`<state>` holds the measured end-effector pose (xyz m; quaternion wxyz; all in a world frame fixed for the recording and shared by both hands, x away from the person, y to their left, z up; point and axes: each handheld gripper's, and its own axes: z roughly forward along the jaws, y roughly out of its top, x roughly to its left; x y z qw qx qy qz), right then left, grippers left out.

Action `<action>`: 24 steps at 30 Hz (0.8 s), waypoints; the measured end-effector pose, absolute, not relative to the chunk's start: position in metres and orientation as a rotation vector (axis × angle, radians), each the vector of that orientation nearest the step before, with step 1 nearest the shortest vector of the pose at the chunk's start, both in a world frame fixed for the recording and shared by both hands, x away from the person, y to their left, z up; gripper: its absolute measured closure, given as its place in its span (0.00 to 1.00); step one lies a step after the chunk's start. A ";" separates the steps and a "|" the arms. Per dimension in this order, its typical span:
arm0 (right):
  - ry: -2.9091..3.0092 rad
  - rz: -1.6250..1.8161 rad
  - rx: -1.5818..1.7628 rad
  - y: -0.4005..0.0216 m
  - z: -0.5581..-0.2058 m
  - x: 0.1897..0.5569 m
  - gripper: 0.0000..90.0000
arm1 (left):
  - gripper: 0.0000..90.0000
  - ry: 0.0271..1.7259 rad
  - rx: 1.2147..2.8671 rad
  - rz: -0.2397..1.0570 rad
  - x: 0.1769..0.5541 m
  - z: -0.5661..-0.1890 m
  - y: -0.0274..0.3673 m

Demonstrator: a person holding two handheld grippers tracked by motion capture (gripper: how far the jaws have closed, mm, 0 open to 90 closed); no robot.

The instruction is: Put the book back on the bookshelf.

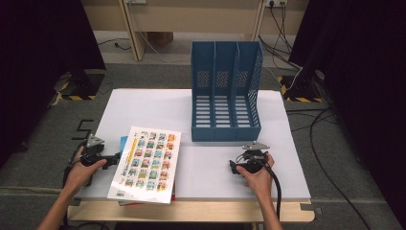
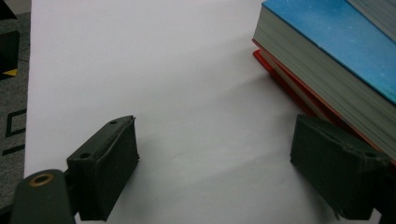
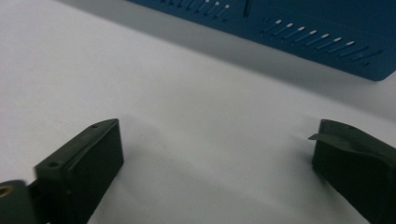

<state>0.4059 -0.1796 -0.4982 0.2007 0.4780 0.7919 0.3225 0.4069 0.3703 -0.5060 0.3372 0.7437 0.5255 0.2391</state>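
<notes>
At the near left of the table [image 1: 201, 177], the left gripper [image 1: 116, 158] is lying low in the person's left hand [image 1: 82, 168], its jaws standing wide apart with nothing between them, and it is pointing toward the stack of books [image 1: 146, 165] just beside it. In the left gripper view, the right jaw is sitting right at the lower corner of that stack [image 2: 327, 60], where a blue cover is lying on top of grey page edges and a red cover is showing underneath; whether the jaw is touching the books cannot be told. From the high view, the top book is showing a white cover printed with rows of small coloured pictures, and the stack is lying tilted near the table's front edge, slightly overhanging it. Well apart, at the near right, the right gripper [image 1: 233, 167] is resting in the person's right hand [image 1: 258, 173], its jaws likewise spread open over bare white tabletop and holding nothing. Beyond it, toward the far middle of the table, a blue file rack [image 1: 225, 91] with three compartments is standing upright, its slotted base showing at the top of the right gripper view [image 3: 299, 28]. A black cable [image 1: 276, 191] is trailing from the right gripper toward the person.
</notes>
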 end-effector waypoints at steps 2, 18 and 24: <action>2.199 0.964 1.323 -0.181 -0.495 0.404 0.28 | 0.16 1.371 1.938 0.620 0.407 -0.506 0.371; 2.223 1.278 1.280 -0.148 -0.479 0.388 0.18 | 0.17 1.429 1.745 0.549 0.382 -0.479 0.381; 2.273 1.342 1.205 -0.126 -0.476 0.383 0.18 | 0.17 1.368 1.767 0.566 0.377 -0.464 0.374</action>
